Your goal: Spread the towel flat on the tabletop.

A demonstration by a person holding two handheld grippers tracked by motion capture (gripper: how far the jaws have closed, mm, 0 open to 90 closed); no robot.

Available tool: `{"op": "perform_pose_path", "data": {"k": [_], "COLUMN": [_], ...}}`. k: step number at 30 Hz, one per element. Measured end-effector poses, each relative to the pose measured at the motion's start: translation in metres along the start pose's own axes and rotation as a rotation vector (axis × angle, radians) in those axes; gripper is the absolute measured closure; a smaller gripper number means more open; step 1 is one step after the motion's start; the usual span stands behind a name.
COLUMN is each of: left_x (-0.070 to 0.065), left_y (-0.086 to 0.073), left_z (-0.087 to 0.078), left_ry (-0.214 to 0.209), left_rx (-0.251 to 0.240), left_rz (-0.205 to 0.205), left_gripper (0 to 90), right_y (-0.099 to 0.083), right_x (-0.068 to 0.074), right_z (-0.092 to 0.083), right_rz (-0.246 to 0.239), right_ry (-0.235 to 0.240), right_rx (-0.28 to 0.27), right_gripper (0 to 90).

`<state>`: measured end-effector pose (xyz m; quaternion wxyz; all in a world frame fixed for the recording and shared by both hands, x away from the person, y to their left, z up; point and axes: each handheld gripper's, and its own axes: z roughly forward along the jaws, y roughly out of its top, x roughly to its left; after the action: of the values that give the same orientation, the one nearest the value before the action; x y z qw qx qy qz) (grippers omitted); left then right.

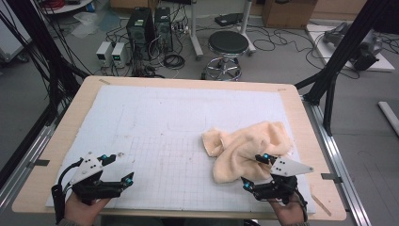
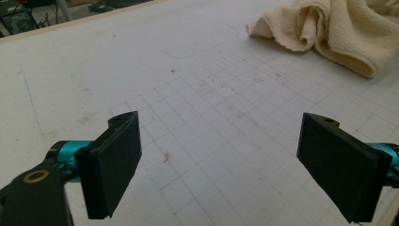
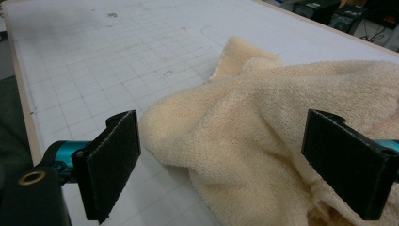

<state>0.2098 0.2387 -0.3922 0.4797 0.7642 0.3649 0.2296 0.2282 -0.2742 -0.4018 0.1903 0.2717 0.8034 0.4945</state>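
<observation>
Towel (image 3: 263,141) looks soft and floppy; my right gripper (image 3: 221,165) is wide open, so I would pinch its near edge.

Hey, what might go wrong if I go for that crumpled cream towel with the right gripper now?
The crumpled cream terry towel lies in bunched folds, so the open right gripper may pinch several layers rather than one edge. The towel sits near the right edge of the white gridded mat, so a pull could drag it off. The open left gripper is far from it, giving no support.
</observation>
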Motion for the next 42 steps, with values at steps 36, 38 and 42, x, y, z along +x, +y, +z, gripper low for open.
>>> {"op": "perform_pose_path", "data": {"k": [36,38,42], "left_x": [-0.002,-0.002,-0.001], "left_y": [0.001,0.000,0.000], "left_z": [-0.002,-0.002,-0.003], "left_ry": [-0.006,-0.002,0.003], "left_rx": [-0.004,0.000,-0.001], "left_rz": [0.014,0.011,0.005], "left_gripper": [14.8,14.8,14.8], "right_y": [0.005,0.008,0.014], "right_x": [0.005,0.004,0.002], "right_z": [-0.012,-0.014,-0.017], "right_rz": [0.006,0.004,-0.002], "right_ry": [0.008,0.010,0.011], "right_rx": [-0.048,-0.054,-0.060], "right_gripper": [11.3,11.3,11.3]}}
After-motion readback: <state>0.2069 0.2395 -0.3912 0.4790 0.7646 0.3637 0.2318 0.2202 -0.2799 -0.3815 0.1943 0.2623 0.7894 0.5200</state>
